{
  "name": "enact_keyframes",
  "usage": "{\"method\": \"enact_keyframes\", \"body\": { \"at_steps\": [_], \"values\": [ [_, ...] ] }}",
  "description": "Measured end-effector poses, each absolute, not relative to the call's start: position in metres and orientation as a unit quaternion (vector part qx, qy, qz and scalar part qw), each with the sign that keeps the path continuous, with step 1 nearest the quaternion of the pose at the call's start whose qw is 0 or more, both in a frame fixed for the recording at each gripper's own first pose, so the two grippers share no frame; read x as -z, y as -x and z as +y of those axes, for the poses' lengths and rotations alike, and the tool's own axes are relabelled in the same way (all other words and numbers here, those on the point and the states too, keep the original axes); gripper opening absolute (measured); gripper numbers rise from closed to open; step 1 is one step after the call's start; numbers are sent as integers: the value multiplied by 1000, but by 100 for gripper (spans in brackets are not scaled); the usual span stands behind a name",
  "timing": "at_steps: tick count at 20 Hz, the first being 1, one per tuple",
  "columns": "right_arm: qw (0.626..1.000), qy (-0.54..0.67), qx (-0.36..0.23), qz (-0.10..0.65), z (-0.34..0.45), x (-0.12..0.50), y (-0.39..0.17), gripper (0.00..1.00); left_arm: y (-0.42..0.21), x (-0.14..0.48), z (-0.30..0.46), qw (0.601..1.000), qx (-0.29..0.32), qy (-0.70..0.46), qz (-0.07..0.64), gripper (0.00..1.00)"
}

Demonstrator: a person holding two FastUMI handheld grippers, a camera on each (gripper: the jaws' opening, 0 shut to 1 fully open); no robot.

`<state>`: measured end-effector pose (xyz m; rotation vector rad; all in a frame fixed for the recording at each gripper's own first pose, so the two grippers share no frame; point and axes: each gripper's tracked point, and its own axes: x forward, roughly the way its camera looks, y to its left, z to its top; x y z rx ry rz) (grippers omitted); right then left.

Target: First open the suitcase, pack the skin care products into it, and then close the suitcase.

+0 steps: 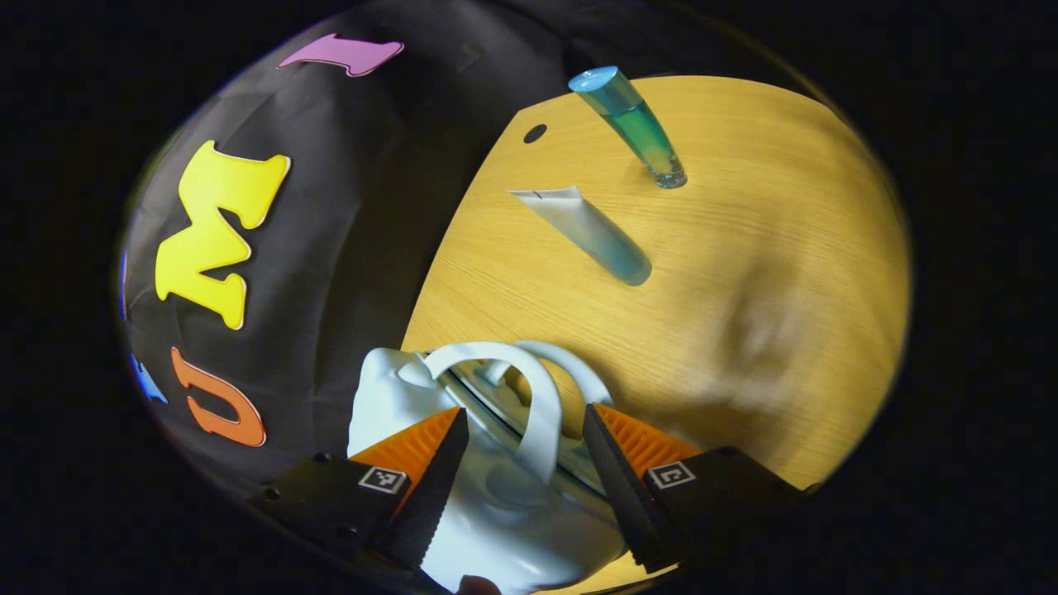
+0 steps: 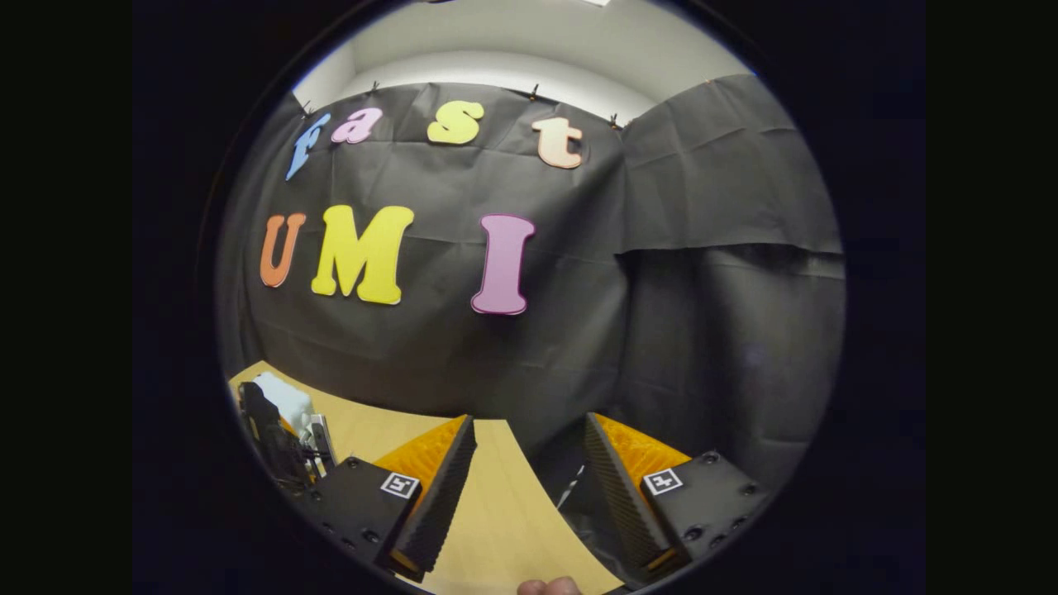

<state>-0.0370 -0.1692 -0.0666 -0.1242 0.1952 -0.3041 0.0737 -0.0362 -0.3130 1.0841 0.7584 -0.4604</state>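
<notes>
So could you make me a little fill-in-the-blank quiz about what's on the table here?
1. The white suitcase lies ____, its lid down.
2. The clear blue-green bottle ____ upright on the wooden table.
3. The pale squeeze tube rests on its ____.
4. The left gripper straddles the suitcase's ____.

Answers: closed; stands; side; handle

Your surface (image 1: 744, 273) is a warm yellow wood tone with fine grain lines running across it. The suitcase (image 1: 496, 512) at its near edge is pale bluish white, with a white looped handle (image 1: 537, 397). The bottle (image 1: 632, 124) toward the far edge is clear, shading from blue at its cap to green lower down. The tube (image 1: 591, 235) beside it is white, fading into teal at its rounded end.
</notes>
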Motion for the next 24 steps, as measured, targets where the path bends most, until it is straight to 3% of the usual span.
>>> {"method": "enact_keyframes", "body": {
  "at_steps": [4,6,7,9,11,17,21,24],
  "values": [
    [979,59,166,103,-176,70,41,80,-71,329,-42,739,233,-508,376,70],
    [978,56,171,103,-177,70,43,80,-79,322,-41,739,228,-520,362,45],
    [978,55,172,102,-176,69,44,80,-77,322,-38,742,225,-518,362,28],
    [979,56,170,102,-171,70,45,80,-80,315,-39,748,220,-518,352,27],
    [980,56,165,100,-166,69,45,80,-81,301,-35,760,214,-511,340,18],
    [984,44,148,92,-141,67,41,80,-95,207,-4,848,170,-427,263,10],
    [989,42,116,83,-109,62,31,80,-100,130,67,918,91,-323,212,5],
    [992,46,87,76,-82,57,20,80,-97,86,149,948,21,-262,179,3]
  ]
}}
